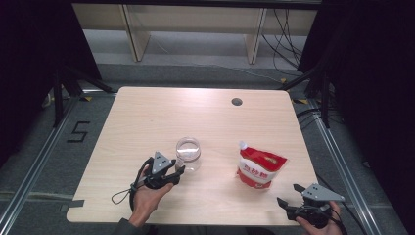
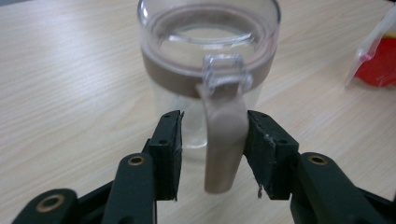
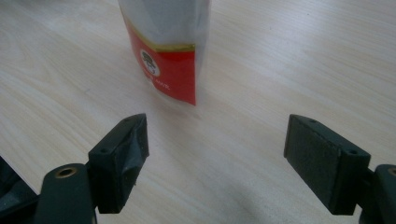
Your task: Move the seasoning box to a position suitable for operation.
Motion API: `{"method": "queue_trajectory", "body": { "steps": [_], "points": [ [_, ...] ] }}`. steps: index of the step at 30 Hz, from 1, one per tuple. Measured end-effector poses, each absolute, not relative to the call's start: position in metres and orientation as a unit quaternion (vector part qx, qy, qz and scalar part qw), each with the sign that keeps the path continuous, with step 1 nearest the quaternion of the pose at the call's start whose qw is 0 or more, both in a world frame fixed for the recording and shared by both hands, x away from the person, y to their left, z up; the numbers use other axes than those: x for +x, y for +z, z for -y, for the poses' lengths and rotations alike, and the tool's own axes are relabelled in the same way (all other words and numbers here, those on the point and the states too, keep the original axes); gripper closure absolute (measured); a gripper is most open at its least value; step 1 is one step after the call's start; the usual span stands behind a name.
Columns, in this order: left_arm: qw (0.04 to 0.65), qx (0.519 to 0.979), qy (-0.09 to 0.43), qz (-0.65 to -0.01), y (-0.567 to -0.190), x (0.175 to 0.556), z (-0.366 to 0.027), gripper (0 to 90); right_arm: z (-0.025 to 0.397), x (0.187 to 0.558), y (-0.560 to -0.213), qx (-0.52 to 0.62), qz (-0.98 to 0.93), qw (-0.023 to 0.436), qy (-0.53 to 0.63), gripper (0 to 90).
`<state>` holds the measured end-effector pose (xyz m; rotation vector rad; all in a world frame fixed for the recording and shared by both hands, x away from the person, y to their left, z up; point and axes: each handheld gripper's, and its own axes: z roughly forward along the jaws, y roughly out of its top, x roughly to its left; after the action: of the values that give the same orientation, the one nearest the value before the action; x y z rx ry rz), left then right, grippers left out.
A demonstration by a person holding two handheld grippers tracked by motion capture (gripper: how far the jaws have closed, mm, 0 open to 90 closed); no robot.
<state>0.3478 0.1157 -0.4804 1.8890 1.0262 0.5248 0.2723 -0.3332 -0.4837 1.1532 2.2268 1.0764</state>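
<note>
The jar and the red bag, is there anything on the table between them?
No, just bare table. The high view shows plain wood running from the clear jar to the red bag.

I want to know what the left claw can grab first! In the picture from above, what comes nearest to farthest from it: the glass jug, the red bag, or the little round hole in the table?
1. Glass jug: right at the left gripper, its handle between the jaws.
2. Red bag: off toward the right side of the table.
3. Round hole: near the far edge.
</note>
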Motion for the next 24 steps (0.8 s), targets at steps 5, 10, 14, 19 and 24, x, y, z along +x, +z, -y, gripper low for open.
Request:
{"method": "queue_trajectory", "body": {
  "steps": [5,10,14,19,24],
  "points": [
    [0.454,0.762,0.217,-0.407,-0.48,0.348,-0.117,71.3,0.333,0.272,-0.484,0.416,-0.798,0.201,0.387,22.9],
    [0.459,0.767,0.208,-0.398,-0.481,0.348,-0.12,72.3,0.333,0.272,-0.483,0.416,-0.798,0.206,0.384,22.9],
    [0.466,0.768,0.195,-0.394,-0.481,0.346,-0.123,72.5,0.331,0.269,-0.482,0.431,-0.792,0.201,0.382,22.9],
    [0.477,0.777,0.178,-0.37,-0.482,0.345,-0.126,72.6,0.333,0.271,-0.482,0.421,-0.795,0.207,0.384,23.0],
    [0.482,0.784,0.17,-0.354,-0.482,0.344,-0.126,72.6,0.332,0.271,-0.482,0.419,-0.797,0.208,0.382,23.1]
  ]
}}
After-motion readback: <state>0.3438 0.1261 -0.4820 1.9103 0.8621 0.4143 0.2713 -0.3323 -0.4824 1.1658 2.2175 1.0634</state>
